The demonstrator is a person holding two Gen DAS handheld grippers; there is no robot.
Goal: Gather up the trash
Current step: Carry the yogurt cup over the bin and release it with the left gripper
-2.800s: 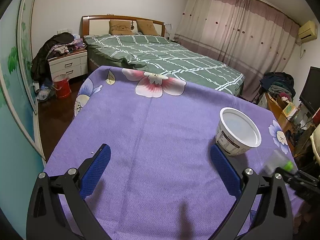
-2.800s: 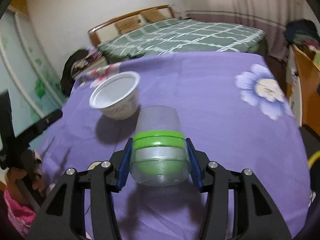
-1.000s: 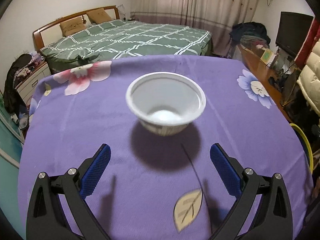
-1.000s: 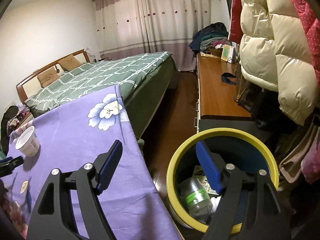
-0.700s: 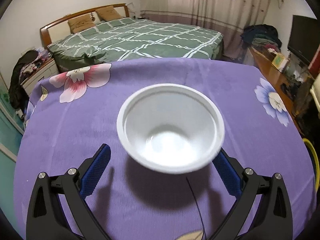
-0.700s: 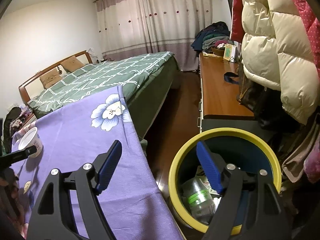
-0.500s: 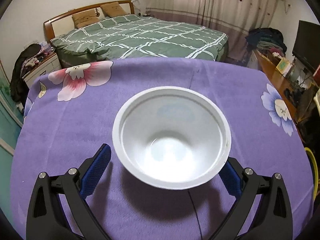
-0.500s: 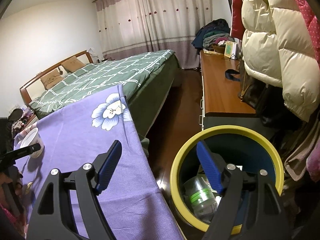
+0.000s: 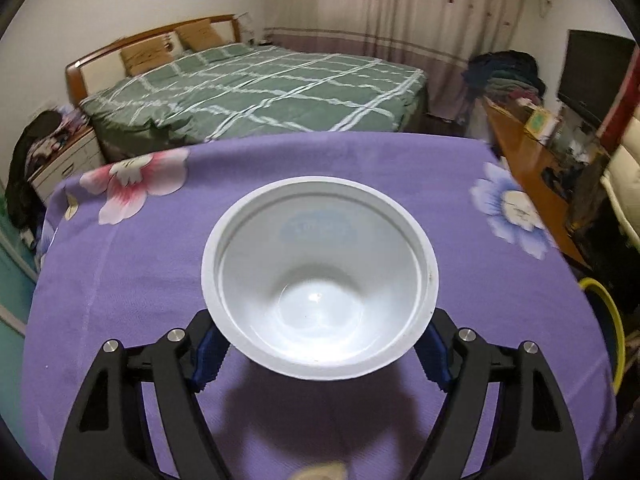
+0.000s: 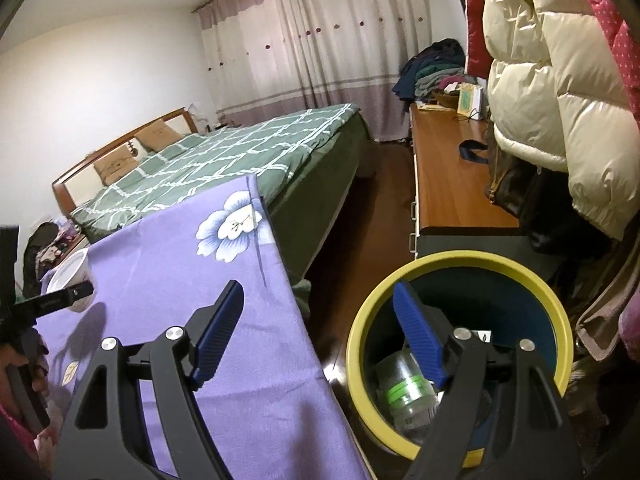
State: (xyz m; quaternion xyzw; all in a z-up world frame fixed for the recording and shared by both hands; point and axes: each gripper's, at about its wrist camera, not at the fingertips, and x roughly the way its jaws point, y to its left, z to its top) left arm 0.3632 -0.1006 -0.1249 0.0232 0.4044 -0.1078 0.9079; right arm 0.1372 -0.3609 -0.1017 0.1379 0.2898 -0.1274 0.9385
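White bowl [image 9: 320, 276]: empty, upright, stood on the purple flowered cloth [image 9: 132, 280] near its middle, a grey shadow spread on the cloth under and in front of it. Left gripper [image 9: 318, 354]: jaws had just been closing, one blue pad on each side of the bowl below the rim; the pads sat at the bowl's wall, but whether they pressed it could not be told. In the right wrist view the bowl [image 10: 72, 276] stood far from the bin, toward the far left part of the cloth [image 10: 224, 288], with a black finger of the left gripper lying across its side. Right gripper [image 10: 320, 340]: jaws spread wide, nothing between the pads, held above the cloth's edge and the bin. Bin [image 10: 460, 264]: round, yellow rim, dark blue inside, stood on the wooden floor just beside the cloth's right edge. Bottle [image 10: 404, 396]: clear plastic with a green band, lay inside the bin at the bottom. Bed [image 9: 256, 84]: green checked cover, beyond the cloth's far edge. Cream padded coat [image 10: 556, 80]: hung above and behind the bin.
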